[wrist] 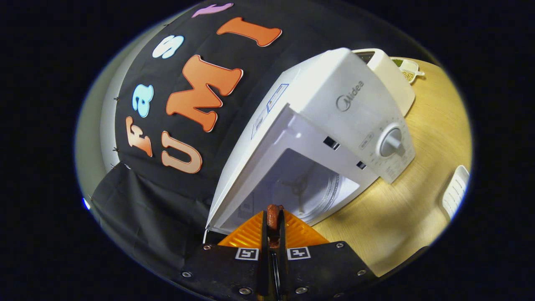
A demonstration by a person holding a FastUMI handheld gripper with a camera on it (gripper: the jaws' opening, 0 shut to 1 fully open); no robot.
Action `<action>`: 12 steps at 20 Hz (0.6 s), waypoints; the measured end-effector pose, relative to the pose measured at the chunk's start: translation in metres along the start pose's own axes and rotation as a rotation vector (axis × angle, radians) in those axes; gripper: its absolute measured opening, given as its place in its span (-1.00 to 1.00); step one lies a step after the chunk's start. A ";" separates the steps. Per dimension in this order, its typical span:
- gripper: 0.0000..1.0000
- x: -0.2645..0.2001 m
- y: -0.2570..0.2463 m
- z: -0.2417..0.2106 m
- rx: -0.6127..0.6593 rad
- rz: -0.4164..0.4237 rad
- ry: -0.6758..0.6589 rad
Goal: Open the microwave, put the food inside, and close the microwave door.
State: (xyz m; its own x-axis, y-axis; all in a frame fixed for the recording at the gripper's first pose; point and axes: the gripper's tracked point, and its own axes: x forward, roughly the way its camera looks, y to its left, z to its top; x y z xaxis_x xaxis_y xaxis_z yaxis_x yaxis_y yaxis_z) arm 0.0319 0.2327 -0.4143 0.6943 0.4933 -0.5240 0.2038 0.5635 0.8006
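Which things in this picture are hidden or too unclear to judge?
- Food, gripper view: a thin reddish-brown piece pinched between the tool fingers, which hide most of it; its kind is unclear.
- Microwave door: open, but I cannot see it in this view.
- Print around the dial: too small.
- Divided dish behind the white appliance: mostly hidden.
- White ridged object on the table: cut off.
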 end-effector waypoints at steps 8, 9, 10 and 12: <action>-0.80 0.070 -0.015 -0.005 0.010 -0.083 -0.050; -0.80 0.076 -0.014 -0.003 0.005 -0.090 -0.072; -0.79 0.080 -0.014 0.000 0.001 -0.091 -0.092; -0.80 0.088 -0.012 0.001 -0.009 -0.103 -0.124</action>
State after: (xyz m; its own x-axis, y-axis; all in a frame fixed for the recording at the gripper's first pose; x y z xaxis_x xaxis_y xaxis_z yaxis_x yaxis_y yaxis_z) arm 0.0913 0.2686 -0.4702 0.7504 0.3472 -0.5625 0.2726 0.6127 0.7418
